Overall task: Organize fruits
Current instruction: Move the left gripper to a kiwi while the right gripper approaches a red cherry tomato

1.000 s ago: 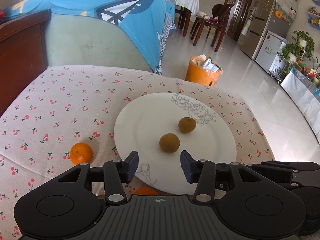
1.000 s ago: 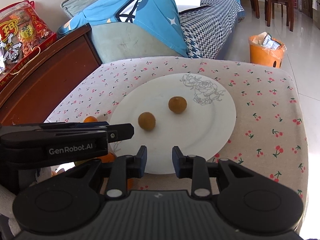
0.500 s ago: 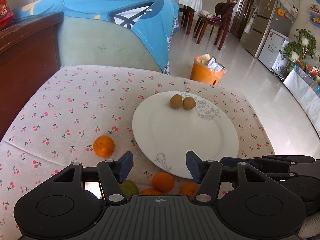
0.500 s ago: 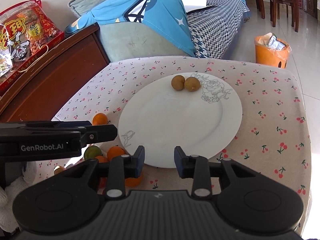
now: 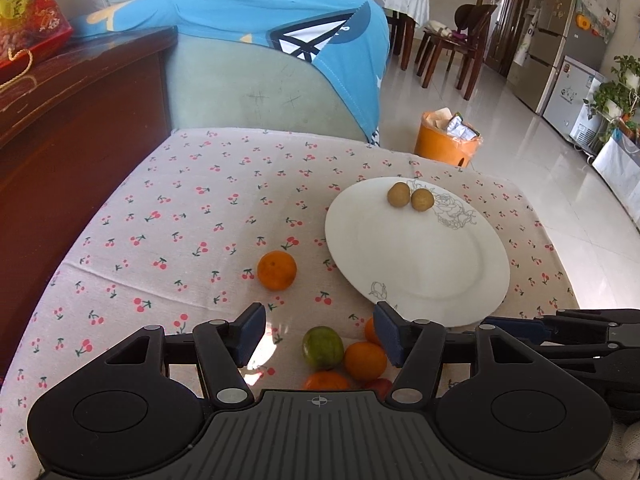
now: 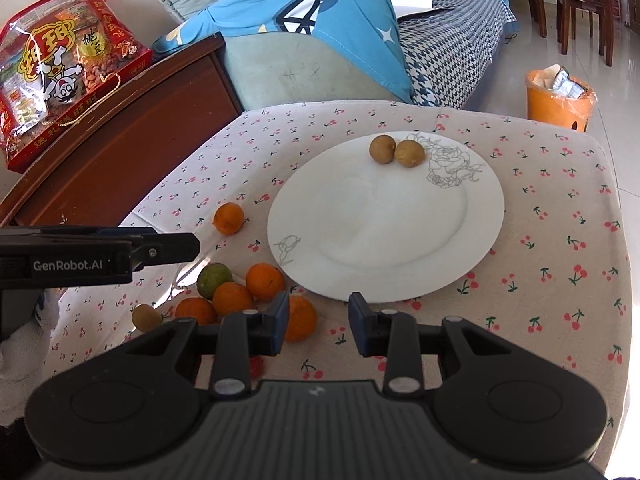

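Note:
A white plate (image 6: 380,220) (image 5: 416,264) lies on the cherry-print cloth with two brown fruits (image 6: 382,149) (image 5: 399,195) side by side near its far rim. One orange (image 6: 228,219) (image 5: 277,270) sits alone left of the plate. A green fruit (image 6: 214,280) (image 5: 322,347) and several oranges (image 6: 264,281) cluster by the plate's near-left edge. My left gripper (image 5: 320,334) (image 6: 160,248) hovers open above that cluster, gripping nothing. My right gripper (image 6: 320,324) is open with a narrow gap and nothing between its fingers; an orange (image 6: 298,318) lies beside its left finger.
A wooden cabinet (image 6: 120,140) with a red snack bag (image 6: 52,64) stands left of the table. A sofa with a blue cloth (image 6: 320,12) is behind. An orange bin (image 6: 558,96) stands on the floor beyond the far right corner. The table's edge drops off at right.
Both grippers have pulled back from the plate, the left also to the left, bringing the fruit cluster into view. The two brown fruits rolled together to the plate's far rim. Left jaws widened.

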### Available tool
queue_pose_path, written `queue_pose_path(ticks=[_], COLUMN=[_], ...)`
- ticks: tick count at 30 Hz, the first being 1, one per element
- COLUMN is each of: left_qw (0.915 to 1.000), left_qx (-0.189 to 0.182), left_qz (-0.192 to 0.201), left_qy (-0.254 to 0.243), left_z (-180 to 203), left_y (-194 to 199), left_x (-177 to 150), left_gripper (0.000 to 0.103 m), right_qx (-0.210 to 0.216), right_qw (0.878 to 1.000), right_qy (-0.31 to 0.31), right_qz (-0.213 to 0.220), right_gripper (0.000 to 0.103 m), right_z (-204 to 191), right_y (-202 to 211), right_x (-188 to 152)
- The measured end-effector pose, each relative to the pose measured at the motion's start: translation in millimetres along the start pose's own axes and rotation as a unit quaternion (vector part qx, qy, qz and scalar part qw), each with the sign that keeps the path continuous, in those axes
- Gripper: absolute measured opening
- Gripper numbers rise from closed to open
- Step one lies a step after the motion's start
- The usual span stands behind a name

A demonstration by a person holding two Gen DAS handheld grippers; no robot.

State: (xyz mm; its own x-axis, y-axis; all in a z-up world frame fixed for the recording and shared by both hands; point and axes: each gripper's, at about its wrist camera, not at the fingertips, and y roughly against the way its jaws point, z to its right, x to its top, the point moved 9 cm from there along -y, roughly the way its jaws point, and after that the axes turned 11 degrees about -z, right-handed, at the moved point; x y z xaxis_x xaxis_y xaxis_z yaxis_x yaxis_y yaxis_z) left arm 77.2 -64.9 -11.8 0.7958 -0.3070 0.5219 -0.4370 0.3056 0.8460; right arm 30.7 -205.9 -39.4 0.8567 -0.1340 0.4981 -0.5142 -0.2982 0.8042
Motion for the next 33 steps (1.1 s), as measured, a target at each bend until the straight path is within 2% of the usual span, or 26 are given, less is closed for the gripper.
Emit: queue_pose_path(ticks=[10,13,17,33], left_qw=[0.9994,0.9988,0.9977,0.9956], left_qx=[0.02,0.03,0.047,0.061], left_qz=[-0.028,-0.039,-0.046,-0.06], left_qy=[0.004,-0.002,0.014,0.039], left_z=[-11.7,-14.0,-28.2,-43.1], left_y=[8.7,9.9,8.5,-12.2], left_x=[-36.9,-48.8,-61.5,-69.2], left_gripper=[0.059,0.059,0.058,0.048], right_qx=[0.026,0.025,0.023,0.006], right_qw=[0.998,0.998,0.997,0.992], right_qy=[0.047,0.058,0.07,0.122], right_qz=[-0.027,-0.031,-0.037,-0.035], right_gripper=[0.034,0.034,0.034,0.032], right_z=[-29.9,-34.2,-37.5,-52.9], right_y=[-3.6,-6.9,-12.5,-24.6], right_x=[-24.8,-28.9,-32.2,-37.0])
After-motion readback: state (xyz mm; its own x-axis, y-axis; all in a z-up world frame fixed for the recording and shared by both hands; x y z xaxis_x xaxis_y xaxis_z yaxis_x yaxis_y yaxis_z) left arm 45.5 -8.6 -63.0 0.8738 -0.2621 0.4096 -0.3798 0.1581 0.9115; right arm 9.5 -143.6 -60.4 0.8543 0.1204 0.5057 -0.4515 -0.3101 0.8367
